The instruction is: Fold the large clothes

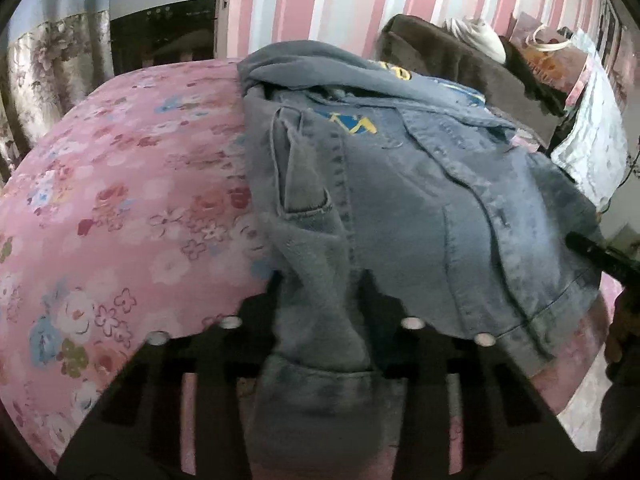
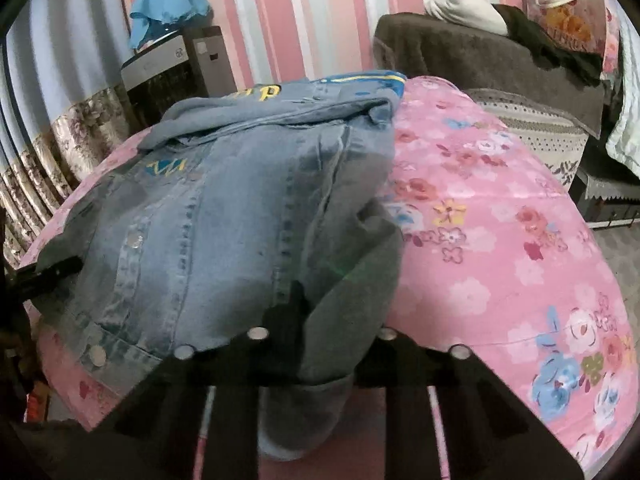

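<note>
A blue denim jacket [image 1: 400,184] with yellow and blue embroidery lies on a pink flowered bedspread [image 1: 120,200]. One of its sleeves [image 1: 316,264] runs down towards the camera, and my left gripper [image 1: 324,300] is shut on it, the cuff [image 1: 320,400] hanging below the fingers. In the right wrist view the same jacket [image 2: 208,216] fills the left half. My right gripper [image 2: 332,320] is shut on the grey sleeve [image 2: 356,272], whose denim cuff [image 2: 300,412] hangs under it. The fingertips of both are partly hidden by cloth.
A brown blanket [image 2: 460,56] covers furniture at the back right, with a white cloth [image 2: 468,10] and a gift bag [image 2: 568,12] on it. An appliance [image 2: 176,68] under a blue cloth stands at the back left by a flowered curtain [image 1: 40,80]. The other gripper [image 1: 592,256] shows at the right edge.
</note>
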{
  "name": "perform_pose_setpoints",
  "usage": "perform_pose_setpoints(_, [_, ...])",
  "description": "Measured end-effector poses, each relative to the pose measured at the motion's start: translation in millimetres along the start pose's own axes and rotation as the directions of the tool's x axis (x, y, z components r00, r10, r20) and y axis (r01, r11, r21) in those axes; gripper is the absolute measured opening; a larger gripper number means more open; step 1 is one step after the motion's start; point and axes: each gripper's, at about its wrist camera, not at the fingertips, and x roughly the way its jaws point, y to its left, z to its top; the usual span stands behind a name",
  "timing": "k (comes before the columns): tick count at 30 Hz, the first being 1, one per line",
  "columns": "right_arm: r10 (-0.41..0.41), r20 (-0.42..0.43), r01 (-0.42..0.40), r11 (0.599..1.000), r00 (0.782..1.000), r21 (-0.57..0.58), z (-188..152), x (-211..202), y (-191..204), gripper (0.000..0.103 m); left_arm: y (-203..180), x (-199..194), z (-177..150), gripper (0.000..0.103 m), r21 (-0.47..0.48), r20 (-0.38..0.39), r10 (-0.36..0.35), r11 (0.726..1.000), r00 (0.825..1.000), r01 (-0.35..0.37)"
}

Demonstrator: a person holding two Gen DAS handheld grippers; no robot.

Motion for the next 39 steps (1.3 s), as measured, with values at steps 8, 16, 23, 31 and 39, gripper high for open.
perform_pose_setpoints(8, [0.019, 0.142, -0.015, 0.999, 0.990, -0.028, 44.3, -37.4, 10.6, 0.010, -0.6, -34.8, 40.4, 0.013, 0.026, 0.110, -0.038, 0.999, 0.993, 0.035])
perform_pose_setpoints(16, [0.018, 0.245, -0.010, 0.999, 0.969, -0.034, 125.4, -24.5, 14.1, 0.011, 1.6, -27.1, 138.4, 0.013, 0.061, 0.234, -0.027, 0.998, 0.972, 0.014])
perform_pose_setpoints(23, [0.023, 0.229, -0.020, 1.000, 0.973, -0.016, 230.0, 35.9, 4.7, 0.011, 16.6, 32.4, 247.1, 0.013, 0.065, 0.238, 0.003, 0.998, 0.971, -0.019])
perform_pose_setpoints(31, [-0.001, -0.040, 0.003, 0.998, 0.999, 0.058, 277.0, 187.2, -22.3, 0.019, 48.5, 178.9, 299.9, 0.030, -0.026, 0.035, 0.040, 0.999, 0.999, -0.039])
perform_pose_setpoints(39, [0.139, 0.016, -0.140, 0.975, 0.990, 0.173, 277.2, 177.8, -50.1, 0.049, 84.4, 147.2, 312.1, 0.100, -0.165, 0.126, -0.105, 0.978, 0.987, 0.125])
